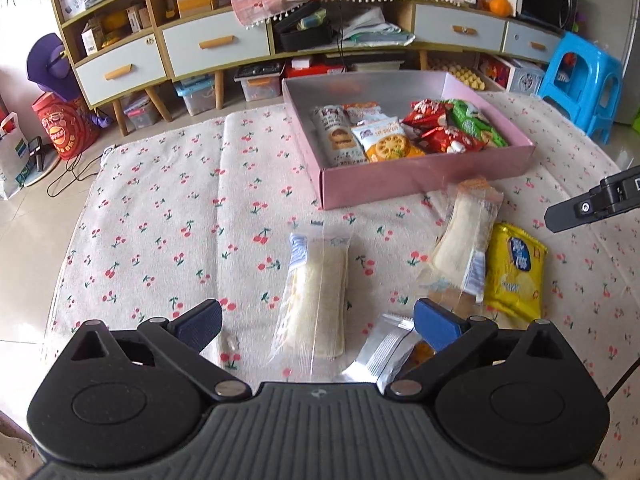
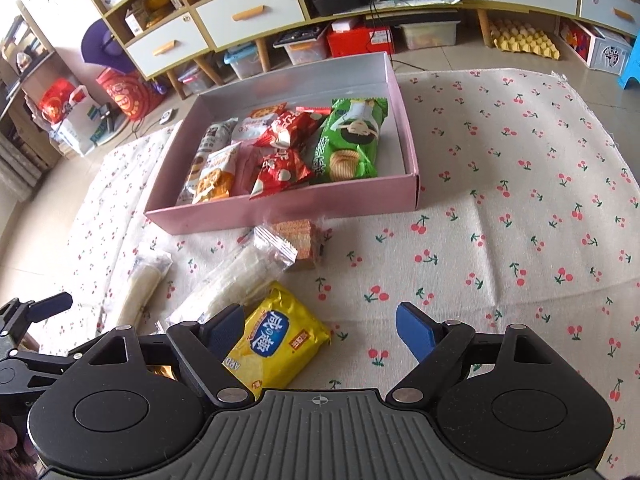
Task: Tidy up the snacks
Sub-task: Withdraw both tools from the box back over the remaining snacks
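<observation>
Two jaws, left gripper: standing spread wide and gripping nothing; a clear-wrapped pale cake is lying lengthwise on the cloth in the gap between them, no pad touching it.
Left gripper's right pad: sitting just beside a small silver sachet, with something orange half hidden under the finger that I cannot name.
Two jaws, right gripper: standing open and empty; the yellow crisp packet is lying partly under the left pad, most of it left of the gap's middle.
Near loose snacks: a second clear-wrapped pale cake is lying just beyond the yellow packet, touching it, and an orange wafer pack is sitting farther off beside the box's near wall.
Pink box: sitting at the far middle of the cherry-print cloth, already holding the green crisp pack, red packets and biscuit packs; its far half is looking bare.
Step in hand: both grippers seem to be lining up over loose snacks for a pick, with several items not yet boxed.
Next move, left: likely calling for a lowering over the cake and a gentle close across its width, since the soft filling could crush.
Next move, right: likely needing a shift left to centre on the yellow packet before closing; the slick film may slip.
</observation>
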A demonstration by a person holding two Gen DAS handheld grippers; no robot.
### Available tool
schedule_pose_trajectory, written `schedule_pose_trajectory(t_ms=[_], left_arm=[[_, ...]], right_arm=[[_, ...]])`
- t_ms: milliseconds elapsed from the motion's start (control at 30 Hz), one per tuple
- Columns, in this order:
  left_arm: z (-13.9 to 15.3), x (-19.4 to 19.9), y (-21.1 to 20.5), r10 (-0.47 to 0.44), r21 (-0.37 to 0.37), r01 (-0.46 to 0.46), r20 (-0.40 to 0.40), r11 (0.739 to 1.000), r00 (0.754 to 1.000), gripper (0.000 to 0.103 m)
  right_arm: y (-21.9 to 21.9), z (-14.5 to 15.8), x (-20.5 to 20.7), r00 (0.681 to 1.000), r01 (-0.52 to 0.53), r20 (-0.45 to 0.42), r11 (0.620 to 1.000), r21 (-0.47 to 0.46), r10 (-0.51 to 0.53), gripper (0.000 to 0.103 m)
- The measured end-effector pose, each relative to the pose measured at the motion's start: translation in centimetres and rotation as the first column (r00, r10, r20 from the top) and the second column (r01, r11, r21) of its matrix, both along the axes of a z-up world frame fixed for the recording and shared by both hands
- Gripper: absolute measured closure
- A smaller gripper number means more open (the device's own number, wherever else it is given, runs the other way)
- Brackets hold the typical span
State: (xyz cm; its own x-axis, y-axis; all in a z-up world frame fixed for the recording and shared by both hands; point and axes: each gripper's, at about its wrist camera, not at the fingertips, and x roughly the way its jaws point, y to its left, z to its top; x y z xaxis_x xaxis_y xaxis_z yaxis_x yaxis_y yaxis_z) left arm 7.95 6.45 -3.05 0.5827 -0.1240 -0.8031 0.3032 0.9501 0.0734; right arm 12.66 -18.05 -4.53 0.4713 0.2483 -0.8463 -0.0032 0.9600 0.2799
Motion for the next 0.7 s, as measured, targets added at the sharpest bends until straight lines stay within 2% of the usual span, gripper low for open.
schedule_pose_trajectory(t_ms=[133, 367, 700], left_arm=[[-0.3, -0.2, 0.6, 0.004, 0.019, -0.003, -0.051, 1.000, 0.999, 0.001], [-0.9, -0.3, 0.8, -0.010, -0.006, 0.009, -0.124, 1.000, 0.992, 0.004], [-1.2, -0.2, 0.7, -0.017, 0.012, 0.019, -0.146, 1.000, 0.989, 0.006]], right_arm=[[1.3, -0.2, -0.1, 0.999, -0.016, -0.030, 1.000, -0.013, 0.016, 0.018], [3.6, -1.2, 0.4, 0.996, -0.031, -0.084, 0.999, -0.043, 0.027, 0.018], [5.7, -3.0, 1.2, 0.993, -0.017, -0.118, 0.996, -0.083, 0.007, 0.018]])
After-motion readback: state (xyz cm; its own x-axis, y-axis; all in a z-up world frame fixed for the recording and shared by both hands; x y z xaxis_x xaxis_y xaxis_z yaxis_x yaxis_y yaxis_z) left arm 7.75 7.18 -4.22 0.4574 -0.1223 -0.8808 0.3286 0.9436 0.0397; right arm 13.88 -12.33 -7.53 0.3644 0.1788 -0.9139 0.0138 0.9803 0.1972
